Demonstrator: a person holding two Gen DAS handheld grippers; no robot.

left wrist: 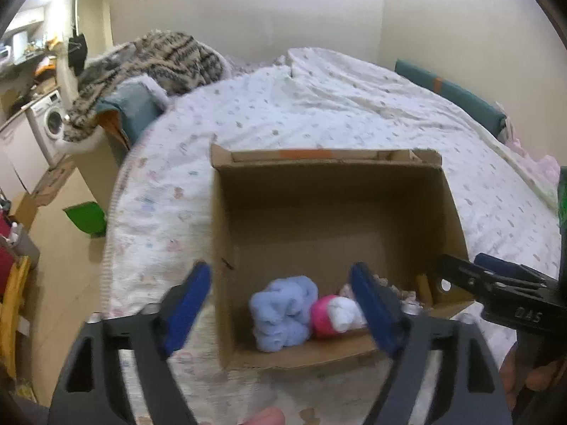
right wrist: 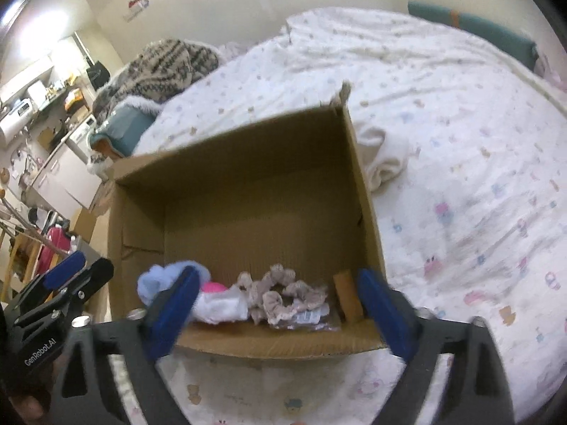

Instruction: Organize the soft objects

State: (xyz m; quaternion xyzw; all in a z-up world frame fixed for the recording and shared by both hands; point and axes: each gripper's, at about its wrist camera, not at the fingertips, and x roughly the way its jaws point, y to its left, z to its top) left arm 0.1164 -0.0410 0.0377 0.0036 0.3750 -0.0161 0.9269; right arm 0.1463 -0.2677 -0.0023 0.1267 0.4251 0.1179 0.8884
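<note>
An open cardboard box (left wrist: 319, 191) stands on the bed. Inside at its near end lie a light blue fluffy bundle (left wrist: 283, 313), a pink and white soft item (left wrist: 335, 315), and in the right wrist view beige scrunchies (right wrist: 283, 292) on a clear packet. My left gripper (left wrist: 283, 313) is open and empty just above the box's near edge. My right gripper (right wrist: 276, 304) is open and empty, also over the near edge of the box (right wrist: 248, 191). The right gripper also shows at the right of the left wrist view (left wrist: 496, 279). The left gripper shows at the left of the right wrist view (right wrist: 71, 276).
The bed has a white patterned quilt (left wrist: 354, 106). A striped grey blanket (left wrist: 152, 60) is piled at the far left corner. A folded white cloth (right wrist: 386, 156) lies right of the box. The floor to the left holds a green bin (left wrist: 86, 217) and a washing machine (left wrist: 49, 124).
</note>
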